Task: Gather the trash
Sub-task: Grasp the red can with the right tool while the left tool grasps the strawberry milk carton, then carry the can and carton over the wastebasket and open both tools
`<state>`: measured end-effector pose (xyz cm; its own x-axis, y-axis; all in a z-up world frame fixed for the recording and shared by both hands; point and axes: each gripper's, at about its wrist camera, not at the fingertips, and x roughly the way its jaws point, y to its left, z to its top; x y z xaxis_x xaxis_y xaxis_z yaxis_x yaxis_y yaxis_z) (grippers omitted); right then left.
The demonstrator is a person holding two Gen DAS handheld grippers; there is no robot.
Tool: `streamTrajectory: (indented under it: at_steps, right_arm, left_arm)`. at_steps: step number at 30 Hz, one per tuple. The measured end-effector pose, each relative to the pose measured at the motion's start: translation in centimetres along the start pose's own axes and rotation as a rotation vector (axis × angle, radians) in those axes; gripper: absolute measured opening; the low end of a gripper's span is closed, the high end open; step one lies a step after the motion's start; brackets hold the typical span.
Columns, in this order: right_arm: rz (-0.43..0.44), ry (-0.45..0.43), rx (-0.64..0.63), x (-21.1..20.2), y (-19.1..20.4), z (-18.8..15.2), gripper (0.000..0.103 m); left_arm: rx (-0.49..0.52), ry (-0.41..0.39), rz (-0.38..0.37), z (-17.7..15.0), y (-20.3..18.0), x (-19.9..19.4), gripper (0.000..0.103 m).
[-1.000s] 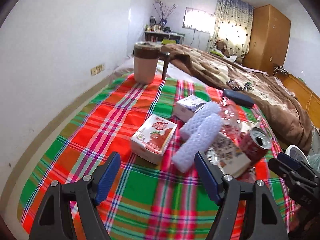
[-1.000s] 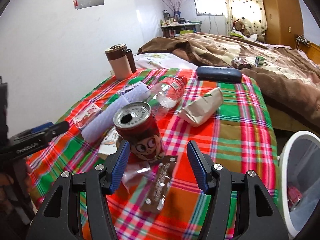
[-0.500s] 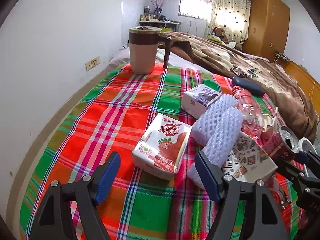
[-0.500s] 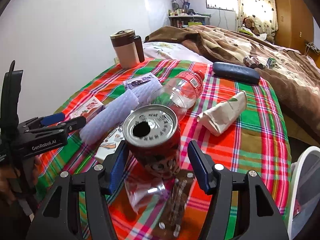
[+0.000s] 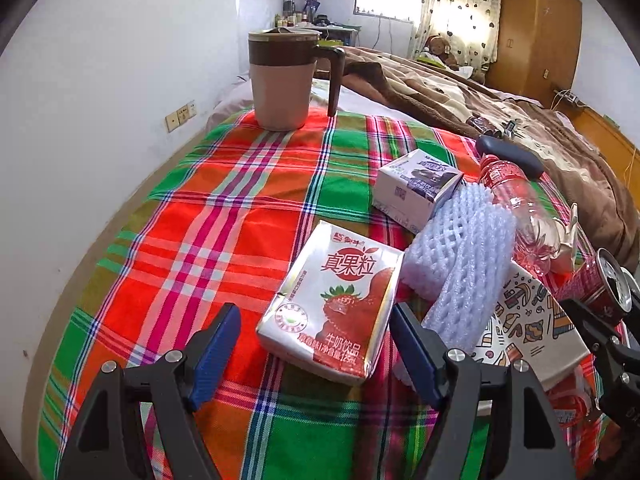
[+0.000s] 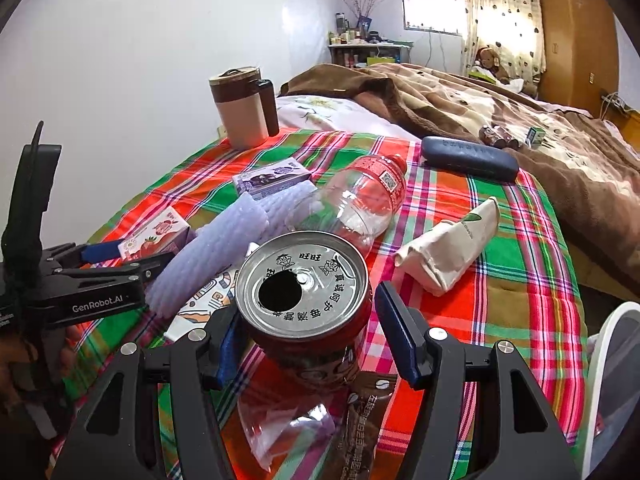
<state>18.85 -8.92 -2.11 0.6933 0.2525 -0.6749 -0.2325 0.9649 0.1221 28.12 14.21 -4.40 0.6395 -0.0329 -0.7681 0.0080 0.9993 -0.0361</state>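
Your right gripper gapes around the red can, nearer now; only your left gripper, wide, shows the strawberry carton full-face.

I'm looking at a plaid cloth in red and green, crossed with pink, white and blue lines. The milk carton is white and red with a strawberry on it. Beside it I see pale lilac foam netting, then a white box with a purple print. The can shows a silver top over a red body. My fingers carry dark blue pads on black frames. The bottle is clear with a red label. The mug is beige with a dark brown band, and the blanket is brown and tan.
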Motion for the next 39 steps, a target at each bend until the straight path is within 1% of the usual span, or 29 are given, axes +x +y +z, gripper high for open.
streamTrajectory:
  at_steps: [4, 5, 6, 9, 15, 30, 39]
  right_arm:
    - [0.019, -0.006, 0.023, 0.0, -0.3, -0.1, 0.060]
    - [0.022, -0.009, 0.025, 0.0, -0.3, -0.1, 0.058]
    - [0.023, -0.011, 0.025, 0.0, -0.3, -0.1, 0.056]
    - [0.022, -0.012, 0.024, 0.0, -0.3, -0.1, 0.056]
    - [0.031, -0.019, 0.037, -0.2, -0.6, -0.1, 0.056]
    - [0.035, -0.053, 0.072, -1.3, -1.5, -0.1, 0.056]
    - [0.042, -0.088, 0.084, -2.8, -2.1, 0.0, 0.056]
  left_arm:
    - [-0.019, 0.013, -0.016, 0.1, 0.2, 0.6, 0.076]
    - [-0.018, 0.011, -0.021, 0.1, 0.2, 0.6, 0.073]
    - [-0.016, 0.008, -0.022, 0.1, 0.1, 0.5, 0.066]
    - [-0.015, 0.012, -0.005, 0.0, 0.0, 0.5, 0.059]
    - [-0.022, 0.004, -0.004, -0.3, -0.2, -0.1, 0.057]
    - [-0.050, -0.070, -0.010, -1.6, -0.4, -3.6, 0.057]
    - [-0.034, -0.115, -0.019, -2.3, -1.4, -6.4, 0.057]
